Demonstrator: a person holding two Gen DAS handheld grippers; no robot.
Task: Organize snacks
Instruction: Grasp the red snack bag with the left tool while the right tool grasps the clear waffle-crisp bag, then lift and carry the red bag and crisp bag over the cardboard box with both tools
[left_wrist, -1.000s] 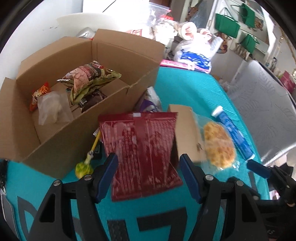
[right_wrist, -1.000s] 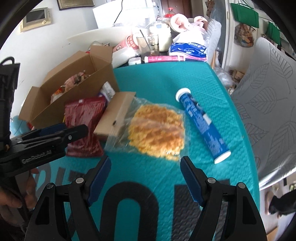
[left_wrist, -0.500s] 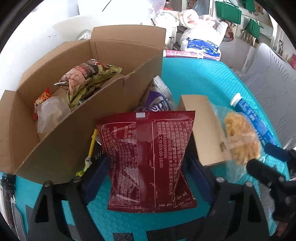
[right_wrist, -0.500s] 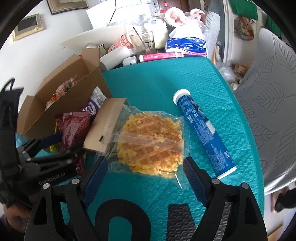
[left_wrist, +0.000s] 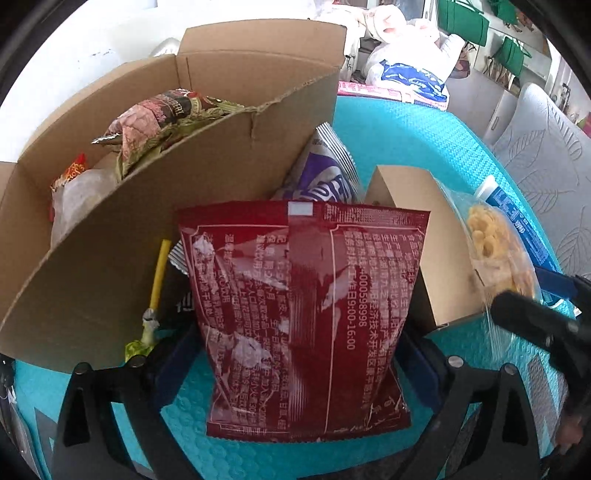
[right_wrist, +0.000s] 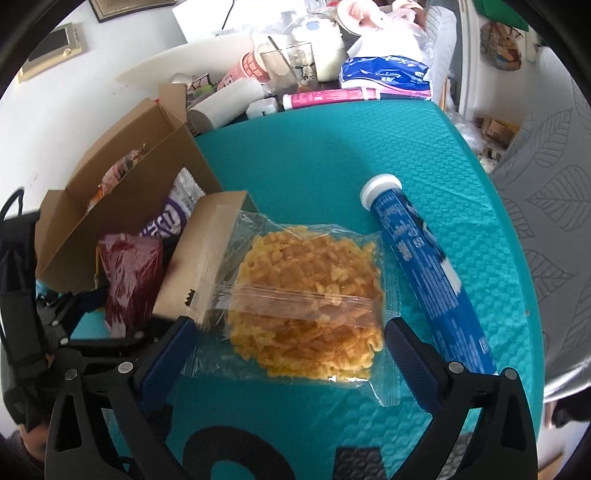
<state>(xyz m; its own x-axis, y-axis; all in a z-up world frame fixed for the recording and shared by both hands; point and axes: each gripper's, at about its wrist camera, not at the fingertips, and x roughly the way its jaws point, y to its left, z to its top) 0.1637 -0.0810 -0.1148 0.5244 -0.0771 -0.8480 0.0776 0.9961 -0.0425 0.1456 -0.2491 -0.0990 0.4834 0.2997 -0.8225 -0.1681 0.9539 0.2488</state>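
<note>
A dark red snack packet (left_wrist: 303, 295) lies on the teal mat against the open cardboard box (left_wrist: 129, 236). My left gripper (left_wrist: 295, 354) is open, its blue pads on either side of the packet's lower half. A clear bag of yellow waffle crisps (right_wrist: 306, 306) lies between the open fingers of my right gripper (right_wrist: 284, 354). The red packet (right_wrist: 129, 280) and the box (right_wrist: 122, 206) also show in the right wrist view. The box holds several snack bags (left_wrist: 159, 122).
A purple packet (left_wrist: 325, 173) and a lollipop with a yellow stick (left_wrist: 155, 291) lie by the box wall. A box flap (right_wrist: 207, 251) lies beside the waffle bag. A blue tablet tube (right_wrist: 424, 269) lies to its right. Cups, bags and clutter (right_wrist: 295, 66) stand beyond the mat.
Both grippers have moved forward. The left fingers now flank the red packet; the right fingers now flank the waffle bag. The objects have not moved.
</note>
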